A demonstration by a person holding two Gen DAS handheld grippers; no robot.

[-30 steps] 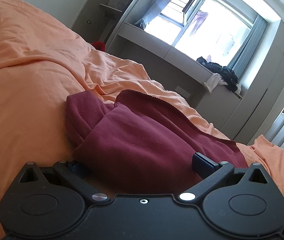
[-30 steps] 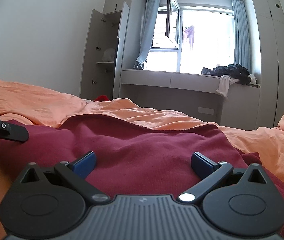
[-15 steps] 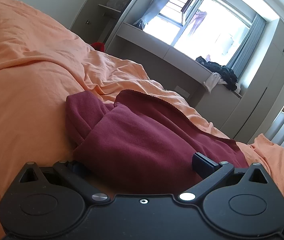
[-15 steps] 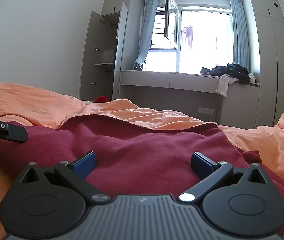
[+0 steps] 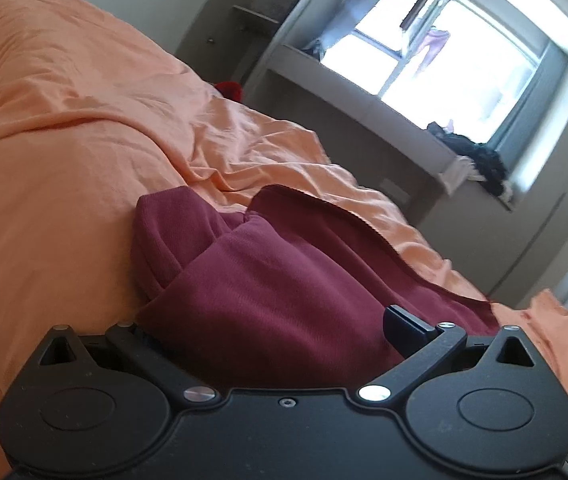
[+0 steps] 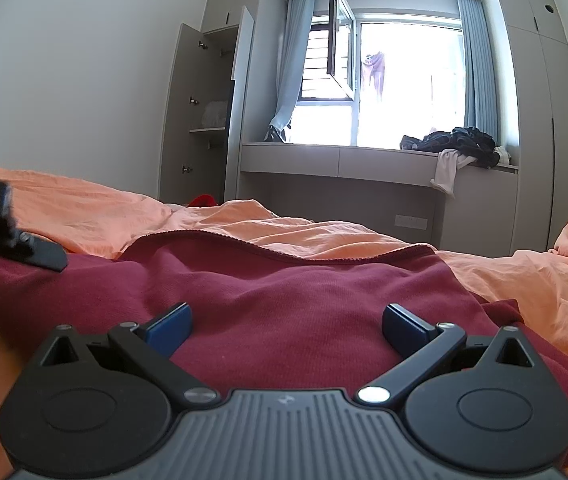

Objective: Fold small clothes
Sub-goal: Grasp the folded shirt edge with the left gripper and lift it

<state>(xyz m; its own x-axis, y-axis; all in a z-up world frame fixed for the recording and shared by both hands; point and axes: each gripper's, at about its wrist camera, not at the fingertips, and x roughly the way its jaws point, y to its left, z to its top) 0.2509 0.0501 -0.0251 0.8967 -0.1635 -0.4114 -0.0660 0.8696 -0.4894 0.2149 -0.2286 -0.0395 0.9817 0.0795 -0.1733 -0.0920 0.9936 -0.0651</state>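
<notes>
**Dark red garment on the orange bed, both tongs spread wide**

A dark red garment [image 6: 292, 304] lies on a bed covered by a crumpled orange sheet [image 6: 324, 236]. Its near part reaches right up to both tools, and its scalloped far edge lies on the sheet. In the left wrist view one end of the garment is folded over itself into a thick bundle. Beyond the bed stands an open cupboard [image 6: 208, 120]; something small and red [image 6: 203, 201] shows past the bed at its foot. Further back a long window ledge [image 6: 340, 156] carries a heap of dark clothes [image 6: 456, 142]. Behind it is a bright window [image 6: 404, 80] with blue-grey curtains.

Compared with half a second ago, the left view has tilted and blurred, and the left tool sits higher at the edge of the right view.

The left tongs [image 5: 276, 320] stand wide and have just been closing a little; the bundle lies between the fingers, one finger hidden under cloth, no grip seen. The right tongs [image 6: 286, 322] are spread wide over the garment, holding nothing.
</notes>
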